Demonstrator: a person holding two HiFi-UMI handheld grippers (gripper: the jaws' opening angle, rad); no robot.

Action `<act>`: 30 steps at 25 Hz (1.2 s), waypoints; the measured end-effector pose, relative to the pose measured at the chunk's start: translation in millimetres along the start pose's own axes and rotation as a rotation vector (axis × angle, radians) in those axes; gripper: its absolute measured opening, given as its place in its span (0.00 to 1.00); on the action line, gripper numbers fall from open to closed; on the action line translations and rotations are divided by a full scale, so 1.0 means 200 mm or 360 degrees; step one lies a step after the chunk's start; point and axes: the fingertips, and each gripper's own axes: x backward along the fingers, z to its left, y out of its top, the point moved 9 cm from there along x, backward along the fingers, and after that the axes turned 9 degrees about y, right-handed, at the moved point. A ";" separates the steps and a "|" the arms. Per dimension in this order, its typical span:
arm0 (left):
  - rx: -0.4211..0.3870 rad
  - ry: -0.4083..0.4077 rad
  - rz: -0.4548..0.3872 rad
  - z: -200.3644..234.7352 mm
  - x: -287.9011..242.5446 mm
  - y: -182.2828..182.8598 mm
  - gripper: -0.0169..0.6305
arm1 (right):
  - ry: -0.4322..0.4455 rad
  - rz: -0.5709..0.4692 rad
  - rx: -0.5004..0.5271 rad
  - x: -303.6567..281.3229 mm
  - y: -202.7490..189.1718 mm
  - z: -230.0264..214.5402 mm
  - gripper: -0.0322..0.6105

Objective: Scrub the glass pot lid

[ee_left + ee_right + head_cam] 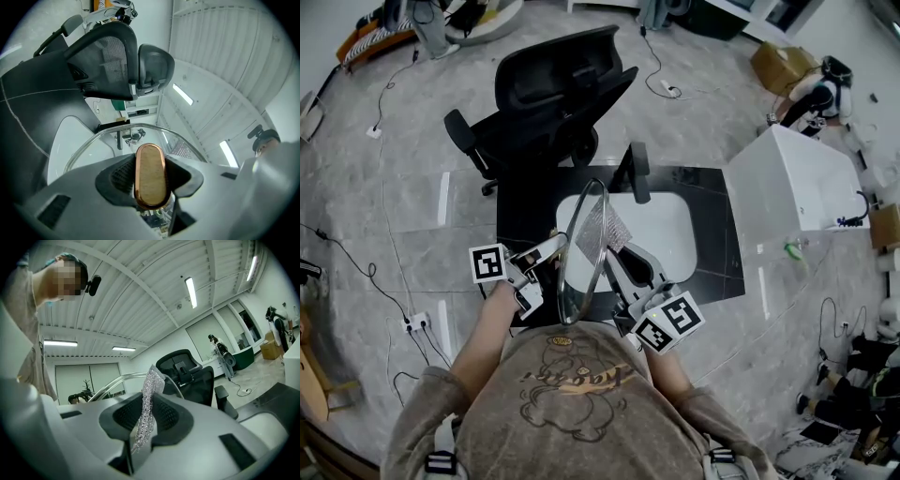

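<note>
The left claw (151, 174) was clamped on the copper-rimmed knob (150, 161) and held the glass lid (581, 253) on edge over the sink (675, 230), toward the front edge of the dark surface (719, 234). The right claw (144, 420) pinched a silvery scouring cloth (151, 385) just beside the glass. I'd judge the lid stiff, weighty, breakable and slick when wet. The knob looked the safest hold.
</note>
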 end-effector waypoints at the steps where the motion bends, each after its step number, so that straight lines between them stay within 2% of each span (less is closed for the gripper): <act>1: 0.0000 0.0003 0.0004 0.00 0.00 0.00 0.30 | -0.0002 0.0003 0.0005 0.00 0.00 0.00 0.17; 15: -0.0011 -0.0077 0.0140 -0.07 -0.03 -0.04 0.30 | 0.0019 0.0092 0.0062 -0.11 -0.05 -0.09 0.17; 21: -0.0070 -0.0114 0.0192 -0.12 -0.06 -0.04 0.30 | -0.0019 0.0156 0.0031 -0.19 -0.11 -0.19 0.17; 26: -0.0028 -0.0155 0.0196 -0.14 -0.08 -0.06 0.30 | -0.0045 0.0235 0.0011 -0.23 -0.21 -0.25 0.18; 30: -0.0006 -0.0172 0.0171 -0.14 -0.08 -0.04 0.30 | -0.0015 0.0345 -0.0079 -0.25 -0.32 -0.28 0.18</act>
